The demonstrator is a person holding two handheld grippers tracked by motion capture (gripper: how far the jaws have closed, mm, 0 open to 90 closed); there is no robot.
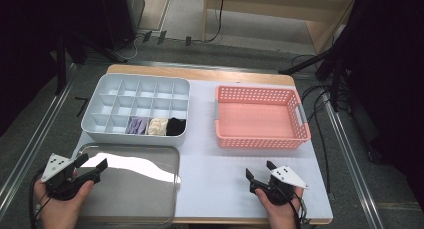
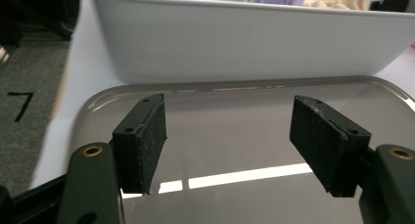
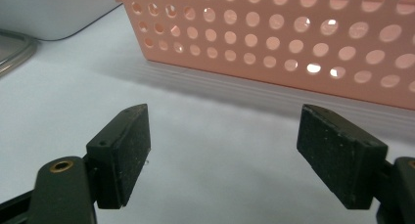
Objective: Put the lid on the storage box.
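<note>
The left gripper (image 1: pixel 94 167), fingers (image 2: pixel 142 141) spread and empty, hovers over the bare metal tray (image 1: pixel 150 189) at lower left. The right gripper (image 1: pixel 259 172), equally released, rests on the tabletop (image 1: pixel 210 154) before the empty pink basket (image 1: pixel 260 139). Sorting looks finished or paused; next would be reaching again. The divided organizer (image 1: pixel 100 121) at upper left holds purple, cream and black socks (image 1: pixel 156 126).

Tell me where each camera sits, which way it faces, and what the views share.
High view: above the person's side, looking forward and down on the table; both hands, left gripper and right gripper show.
Left gripper view: over the metal tray, facing the divided organizer; open jaws.
Right gripper view: facing the pink basket; open jaws.
Shared: tray, organizer, basket.
</note>
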